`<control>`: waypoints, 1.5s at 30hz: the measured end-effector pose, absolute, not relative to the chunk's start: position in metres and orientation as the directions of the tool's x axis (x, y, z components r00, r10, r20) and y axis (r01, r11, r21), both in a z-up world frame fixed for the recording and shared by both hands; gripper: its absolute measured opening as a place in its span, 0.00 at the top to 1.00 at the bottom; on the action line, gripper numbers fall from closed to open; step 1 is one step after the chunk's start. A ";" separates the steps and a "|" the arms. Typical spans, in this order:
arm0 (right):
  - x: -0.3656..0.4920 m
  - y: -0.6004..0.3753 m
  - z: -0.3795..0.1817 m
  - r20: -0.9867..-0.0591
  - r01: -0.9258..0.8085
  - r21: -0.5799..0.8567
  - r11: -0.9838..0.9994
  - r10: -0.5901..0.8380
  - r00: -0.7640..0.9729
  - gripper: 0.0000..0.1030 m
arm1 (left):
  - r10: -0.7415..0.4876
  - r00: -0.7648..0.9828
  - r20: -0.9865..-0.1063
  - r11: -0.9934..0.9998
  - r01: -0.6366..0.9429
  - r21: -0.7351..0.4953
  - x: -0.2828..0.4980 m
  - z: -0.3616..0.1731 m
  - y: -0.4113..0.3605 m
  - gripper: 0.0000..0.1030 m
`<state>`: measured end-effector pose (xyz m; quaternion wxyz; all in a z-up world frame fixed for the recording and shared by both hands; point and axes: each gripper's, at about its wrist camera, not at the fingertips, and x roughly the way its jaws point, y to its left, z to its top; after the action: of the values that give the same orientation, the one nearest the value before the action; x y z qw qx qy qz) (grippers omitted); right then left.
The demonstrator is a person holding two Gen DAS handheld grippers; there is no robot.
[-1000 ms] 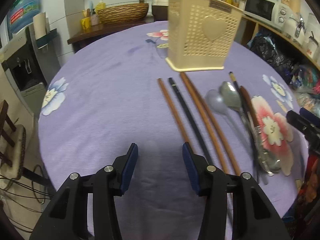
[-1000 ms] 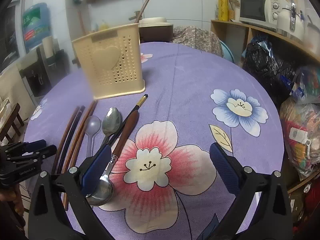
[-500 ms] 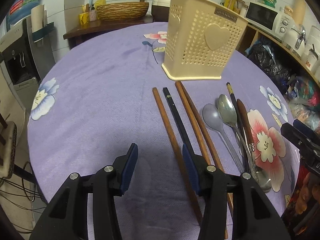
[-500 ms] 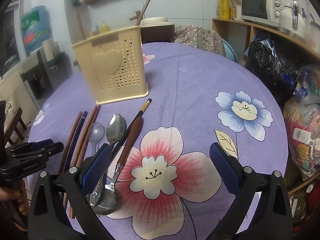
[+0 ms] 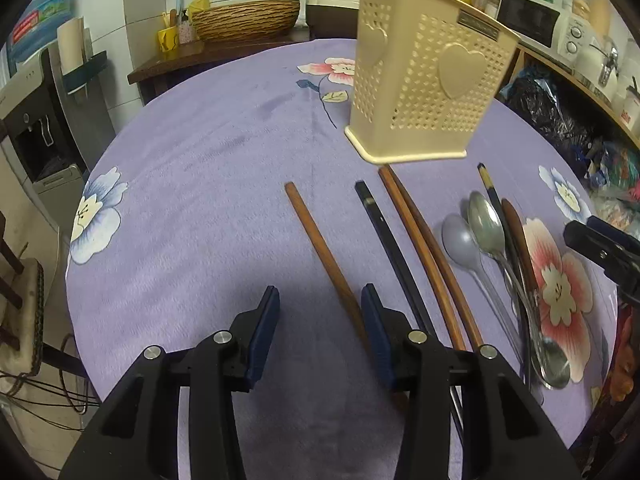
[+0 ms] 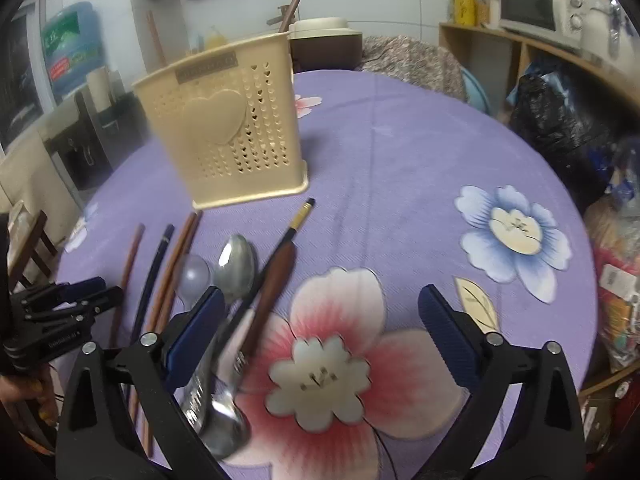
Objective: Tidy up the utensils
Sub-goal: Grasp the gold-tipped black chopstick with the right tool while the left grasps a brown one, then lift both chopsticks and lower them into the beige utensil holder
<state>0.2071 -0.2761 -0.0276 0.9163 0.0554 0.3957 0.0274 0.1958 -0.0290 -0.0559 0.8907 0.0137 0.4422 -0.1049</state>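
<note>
A cream perforated utensil holder [image 5: 424,88] with a heart stands upright on the purple flowered tablecloth [image 5: 208,184]; it also shows in the right wrist view [image 6: 232,136]. In front of it lie several chopsticks: a brown one [image 5: 324,256], a black one [image 5: 392,248], a brown pair [image 5: 424,248]. Beside them lie a grey spoon [image 5: 460,240], a steel spoon [image 5: 486,224] and a brown-handled utensil [image 5: 516,232]. My left gripper [image 5: 318,312] is open, low over the brown chopstick's near end. My right gripper [image 6: 318,312] is open wide beside the spoons [image 6: 236,268].
A wicker basket [image 5: 244,20] and bottles sit on a dark side table behind. A microwave [image 6: 536,8] and shelves with bags stand at the right. A water dispenser [image 5: 36,120] stands at the left. The round table's edge curves close on both sides.
My left gripper has moved right and forward, so the brown chopstick now lies between its fingers. My right gripper has advanced toward the holder and the spoons.
</note>
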 end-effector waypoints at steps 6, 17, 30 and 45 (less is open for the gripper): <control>0.258 -0.268 -0.028 -0.751 0.025 0.214 0.976 0.148 0.643 0.41 | -0.190 0.563 -0.804 0.981 0.148 -0.128 0.226 -0.056 -0.020 0.58; 0.302 -0.245 -0.053 -0.817 0.077 0.183 0.980 0.108 0.566 0.70 | -0.143 0.580 -0.802 0.987 0.140 -0.074 0.245 -0.056 -0.033 0.69; 0.317 -0.253 -0.054 -0.817 0.094 0.186 0.978 0.100 0.568 0.89 | -0.145 0.576 -0.805 0.987 0.144 -0.074 0.260 -0.054 -0.046 0.89; 0.300 -0.285 -0.017 -0.671 0.031 0.422 0.906 0.289 0.683 0.91 | -0.248 0.619 -0.745 0.969 0.168 -0.183 0.256 -0.028 -0.035 0.91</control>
<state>0.3003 -0.2849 -0.0172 0.8943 0.2043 0.3914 0.0723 0.2565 -0.0354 -0.0280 0.8986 -0.0475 0.4205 -0.1160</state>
